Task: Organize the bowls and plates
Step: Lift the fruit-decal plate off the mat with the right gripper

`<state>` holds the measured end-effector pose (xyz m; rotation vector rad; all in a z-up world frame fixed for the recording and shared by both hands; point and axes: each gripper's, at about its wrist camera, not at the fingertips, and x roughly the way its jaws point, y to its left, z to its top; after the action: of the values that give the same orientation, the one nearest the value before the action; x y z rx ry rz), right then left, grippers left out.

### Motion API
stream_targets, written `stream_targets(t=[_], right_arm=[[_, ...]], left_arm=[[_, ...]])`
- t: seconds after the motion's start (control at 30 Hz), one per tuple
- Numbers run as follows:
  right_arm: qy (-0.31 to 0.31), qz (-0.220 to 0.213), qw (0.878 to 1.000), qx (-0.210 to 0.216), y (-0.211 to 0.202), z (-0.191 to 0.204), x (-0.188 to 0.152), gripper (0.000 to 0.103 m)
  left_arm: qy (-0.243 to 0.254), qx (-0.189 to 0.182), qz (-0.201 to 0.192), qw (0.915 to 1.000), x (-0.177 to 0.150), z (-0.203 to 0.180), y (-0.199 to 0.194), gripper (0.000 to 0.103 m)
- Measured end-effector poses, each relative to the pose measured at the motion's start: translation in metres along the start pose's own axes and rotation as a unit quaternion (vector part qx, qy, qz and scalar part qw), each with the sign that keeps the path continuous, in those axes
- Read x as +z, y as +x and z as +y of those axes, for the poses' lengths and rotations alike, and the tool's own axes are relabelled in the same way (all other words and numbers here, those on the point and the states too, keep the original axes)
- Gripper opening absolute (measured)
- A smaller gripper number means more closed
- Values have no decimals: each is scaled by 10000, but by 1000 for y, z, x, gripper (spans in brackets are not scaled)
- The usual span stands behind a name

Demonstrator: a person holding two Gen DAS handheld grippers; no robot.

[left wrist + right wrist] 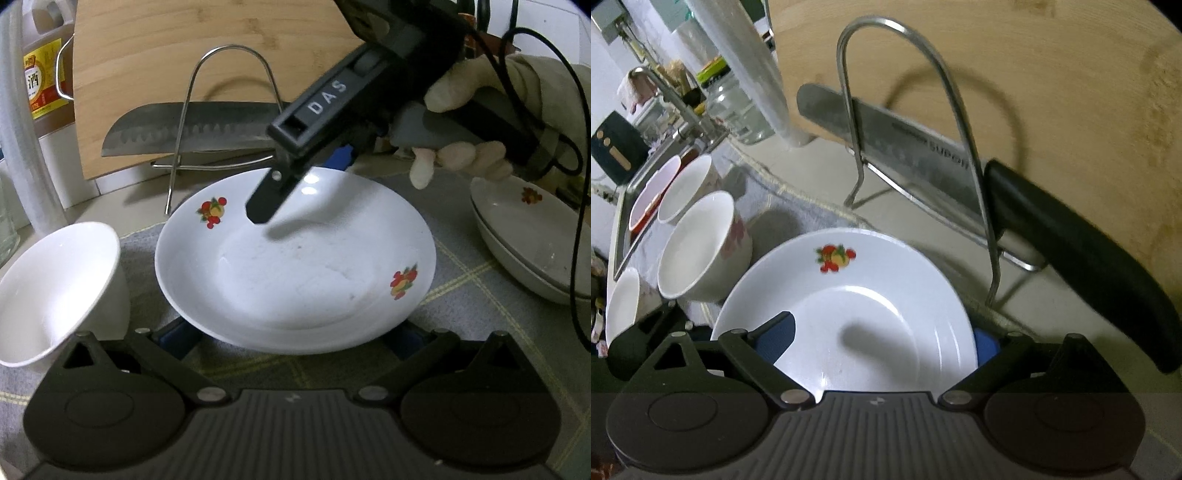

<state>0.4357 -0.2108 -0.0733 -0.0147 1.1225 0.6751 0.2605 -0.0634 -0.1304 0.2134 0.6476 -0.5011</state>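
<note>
Showing "DAS" on the right claw, "SUPOR" on the knife

left wrist: near, downward | right wrist: near, steeper | shared: plate

Countertop under grey checked cloth

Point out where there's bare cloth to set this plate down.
Bare cloth lies between the centre plate and the stacked plates. Bowls crowd the other side; the wire rack and knife block behind.
</note>
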Motion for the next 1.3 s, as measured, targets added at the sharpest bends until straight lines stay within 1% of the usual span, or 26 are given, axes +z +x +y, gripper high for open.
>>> stream_targets(t=[0.17,0.23,0.57,0.9,1.3], right_arm=[[-32,-7,10000,-7,3,1,4,98],[-62,13,10000,2,3,2,3,98],[-140,58,9999,22,-1,9,-5,98],[-81,61,9999,22,-8,15,-15,98],[9,-74,10000,-2,-26,22,-28,98]], left_arm=[[18,37,31,10000,1,0,0,103],[129,78,18,9999,1,-3,-1,103],[195,105,98,9997,2,0,-3,103],[292,17,164,9994,0,0,-7,103],[348,-110,165,9992,5,1,-13,103]])
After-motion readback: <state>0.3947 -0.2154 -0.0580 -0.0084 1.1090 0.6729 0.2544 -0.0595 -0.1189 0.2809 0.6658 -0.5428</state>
